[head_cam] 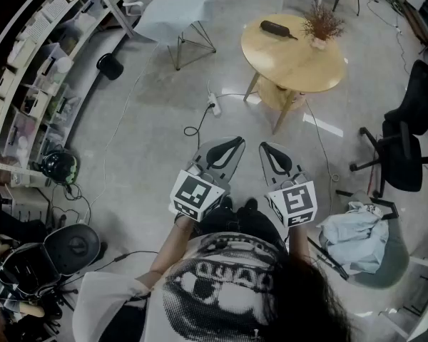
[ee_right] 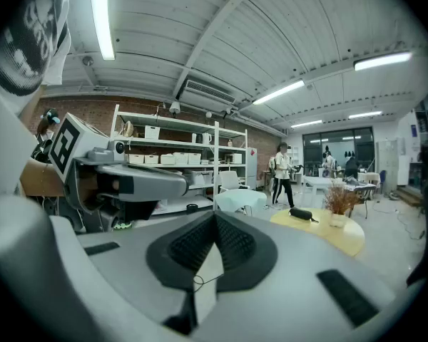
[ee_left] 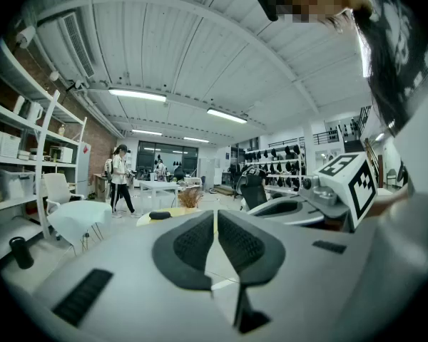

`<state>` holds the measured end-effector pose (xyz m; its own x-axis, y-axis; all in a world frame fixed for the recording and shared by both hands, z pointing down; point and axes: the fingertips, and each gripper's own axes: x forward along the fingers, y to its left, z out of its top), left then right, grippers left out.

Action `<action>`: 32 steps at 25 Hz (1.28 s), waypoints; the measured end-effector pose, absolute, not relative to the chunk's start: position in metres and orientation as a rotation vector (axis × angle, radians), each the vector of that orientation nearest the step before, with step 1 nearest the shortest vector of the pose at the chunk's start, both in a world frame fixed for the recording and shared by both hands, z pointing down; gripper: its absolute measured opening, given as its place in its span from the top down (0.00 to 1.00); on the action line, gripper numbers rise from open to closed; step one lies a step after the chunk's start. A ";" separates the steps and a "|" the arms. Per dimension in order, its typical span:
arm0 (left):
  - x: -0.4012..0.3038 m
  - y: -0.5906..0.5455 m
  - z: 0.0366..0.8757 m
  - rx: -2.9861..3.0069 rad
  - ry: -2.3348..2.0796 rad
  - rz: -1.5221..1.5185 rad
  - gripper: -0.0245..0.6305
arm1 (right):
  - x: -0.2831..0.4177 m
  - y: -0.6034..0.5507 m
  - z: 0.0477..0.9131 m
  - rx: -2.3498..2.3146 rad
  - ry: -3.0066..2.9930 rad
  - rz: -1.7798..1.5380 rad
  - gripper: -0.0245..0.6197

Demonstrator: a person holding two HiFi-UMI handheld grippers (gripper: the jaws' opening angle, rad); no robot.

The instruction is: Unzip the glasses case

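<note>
Head view: the glasses case (head_cam: 278,29), dark and oblong, lies on the round yellow table (head_cam: 299,70) beside a potted dry plant (head_cam: 321,26), well apart from my grippers. The lettering on my shirt (head_cam: 225,276) is too distorted to read. Each marker cube (head_cam: 197,194) carries only a black-and-white square pattern. My left gripper (head_cam: 237,141) has its jaws pressed together on nothing. My right gripper (head_cam: 265,146) is likewise closed and empty, above the floor (head_cam: 150,120).
</note>
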<state>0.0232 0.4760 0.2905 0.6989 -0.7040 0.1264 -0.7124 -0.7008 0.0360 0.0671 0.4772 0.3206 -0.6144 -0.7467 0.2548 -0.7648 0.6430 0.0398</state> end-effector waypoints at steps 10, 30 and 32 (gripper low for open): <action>0.034 0.467 0.300 2.803 -1.189 0.180 0.93 | 0.085 0.465 0.321 1.279 -2.665 0.171 0.97; 0.032 0.431 0.319 2.692 -1.357 0.259 0.93 | 0.094 0.428 0.339 1.119 -2.732 0.181 0.97; 0.032 0.421 0.321 2.698 -1.350 0.270 0.93 | 0.093 0.418 0.341 1.113 -2.734 0.183 0.97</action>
